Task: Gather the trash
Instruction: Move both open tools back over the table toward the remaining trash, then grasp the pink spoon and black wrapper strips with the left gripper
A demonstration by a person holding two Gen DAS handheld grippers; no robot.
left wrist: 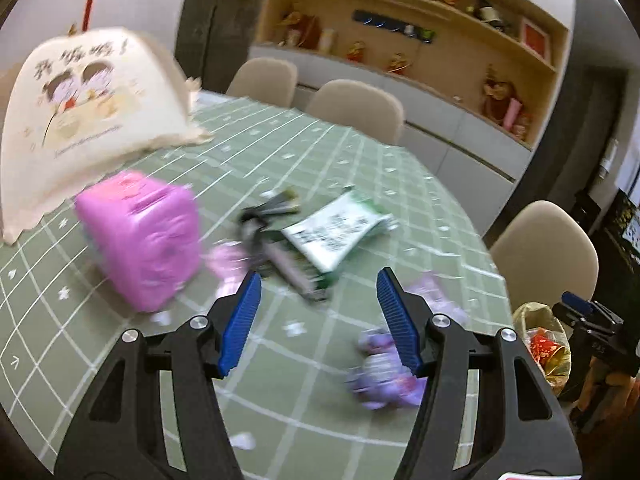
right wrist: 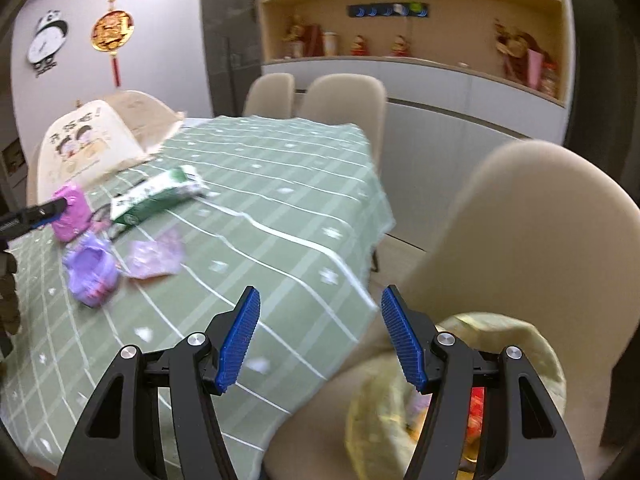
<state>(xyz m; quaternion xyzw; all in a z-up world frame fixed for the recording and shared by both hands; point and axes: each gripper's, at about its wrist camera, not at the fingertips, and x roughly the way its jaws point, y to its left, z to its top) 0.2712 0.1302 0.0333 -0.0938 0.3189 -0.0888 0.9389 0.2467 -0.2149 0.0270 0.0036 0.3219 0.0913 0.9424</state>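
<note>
Trash lies on the green checked tablecloth (left wrist: pixel 304 152): a green-and-white snack bag (left wrist: pixel 340 232), dark wrappers (left wrist: pixel 276 208), a crumpled purple wrapper (left wrist: pixel 380 372) and a flat purple wrapper (left wrist: pixel 436 296). My left gripper (left wrist: pixel 318 312) is open and empty above the cloth, the crumpled purple wrapper by its right finger. My right gripper (right wrist: pixel 320 332) is open and empty over the table edge, beside a yellowish trash bag (right wrist: pixel 384 412) on a chair seat. The snack bag (right wrist: pixel 156 196) and purple wrappers (right wrist: pixel 92 272) lie far left in the right wrist view.
A pink box (left wrist: pixel 144 236) stands left of the trash. A cream mesh food cover (left wrist: pixel 84 108) sits behind it. Beige chairs (right wrist: pixel 532 232) ring the table. The trash bag also shows at the table's right edge (left wrist: pixel 540 340). Shelves line the back wall.
</note>
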